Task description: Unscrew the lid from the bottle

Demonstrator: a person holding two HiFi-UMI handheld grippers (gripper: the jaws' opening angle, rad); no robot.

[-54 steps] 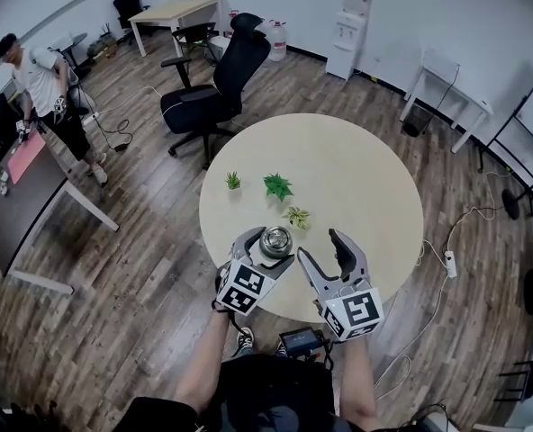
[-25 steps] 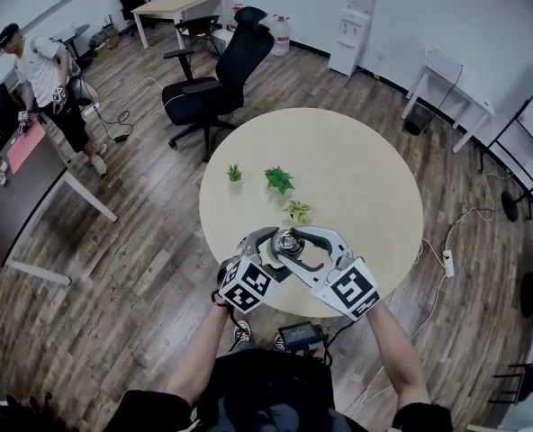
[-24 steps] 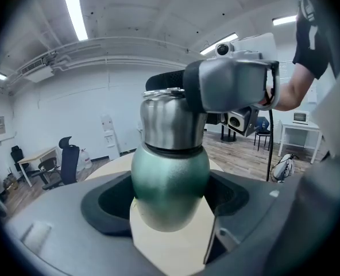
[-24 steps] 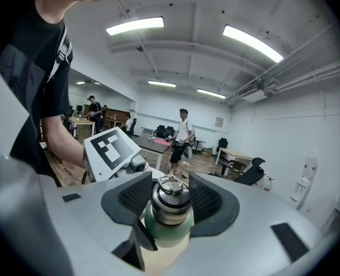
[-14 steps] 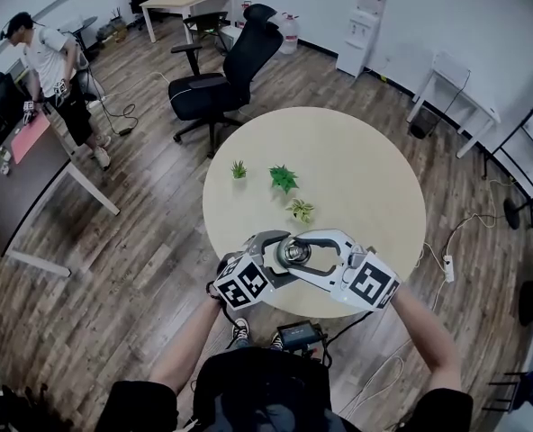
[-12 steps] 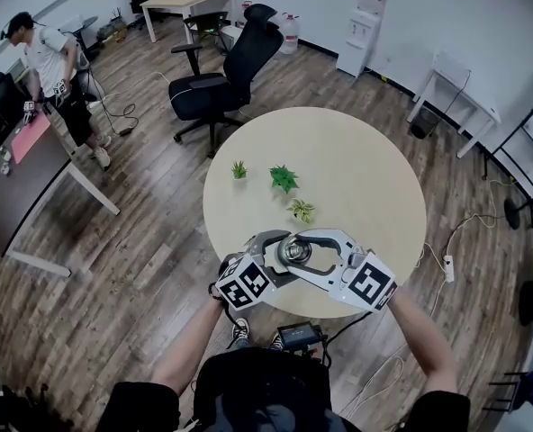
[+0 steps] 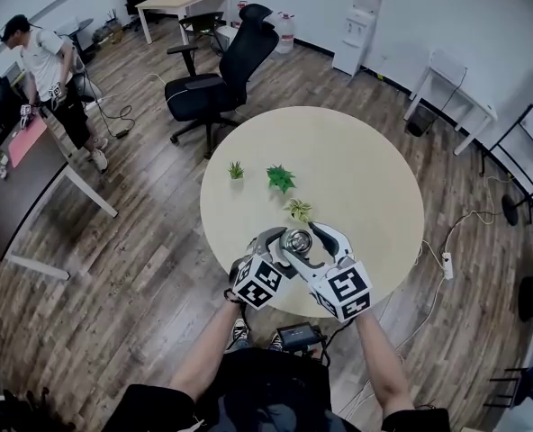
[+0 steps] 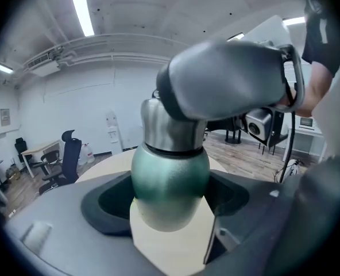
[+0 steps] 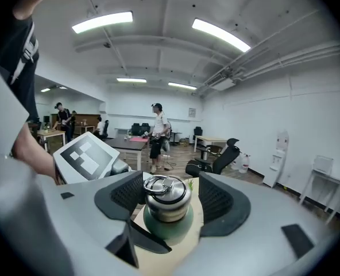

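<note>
**Q:** Where is the bottle, and what holds it?

**A:** The bottle [image 8: 170, 177] stands upright on the tabletop [image 7: 365, 178], near the edge on my side. My left tongs [image 8: 169, 211] are closed on its green belly, with a pad pressed to each flank. Long axis vertical.

**Q:** And the lid?

**A:** The lid [image 9: 165, 191] sits on the steel neck, directly above the left tongs' hold, ring handle up. I cannot read how many turns of thread are out.

**Q:** What about the right tongs?

**A:** My right tongs [image 9: 171, 203] straddle the lid at its own height, one pad on each side. There is a sliver of gap at the right pad, so I log them as slightly apart, not clamped.

**Q:** Which relation governs the next move?

**A:** Judgement: the lid is centred between the right pads, so they only need to close, then turn about the vertical axis. The right tongs serve the lid and the left ones brace the body.

**Q:** Arm pose?

**A:** Both forearms reach in from the near edge and converge on the bottle, left from the lower left and right from the lower right. The marker cubes face me.
</note>
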